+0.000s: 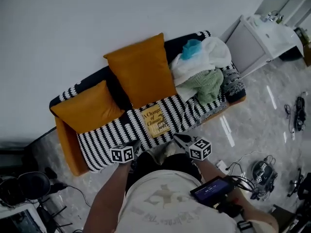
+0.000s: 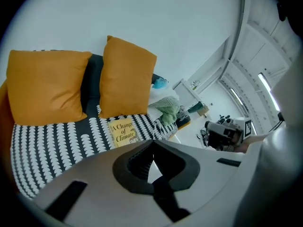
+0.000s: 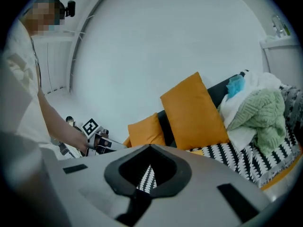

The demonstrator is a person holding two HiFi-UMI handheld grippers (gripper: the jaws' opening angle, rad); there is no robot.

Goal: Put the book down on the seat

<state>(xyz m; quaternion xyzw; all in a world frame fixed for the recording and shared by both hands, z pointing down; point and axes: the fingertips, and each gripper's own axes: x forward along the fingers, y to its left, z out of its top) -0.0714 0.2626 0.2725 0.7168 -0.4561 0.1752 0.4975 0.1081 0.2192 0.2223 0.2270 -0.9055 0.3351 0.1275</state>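
The yellow book (image 1: 155, 121) lies flat on the black-and-white striped sofa seat (image 1: 112, 132), cover up, below the taller orange cushion. It also shows in the left gripper view as the book (image 2: 124, 131), and as a yellow sliver (image 3: 202, 151) in the right gripper view. My left gripper (image 1: 136, 146) is near the seat's front edge, left of the book, shut and empty (image 2: 152, 143). My right gripper (image 1: 181, 140) is just right of the book, off the seat edge, with its jaws together and nothing in them (image 3: 150, 148). Neither touches the book.
Two orange cushions (image 1: 143, 69) (image 1: 87, 106) lean on the sofa back. A heap of white, green and blue clothes (image 1: 201, 64) fills the sofa's right end. A white cabinet (image 1: 257, 38) stands at the right. Cables and devices (image 1: 262, 171) lie on the shiny floor.
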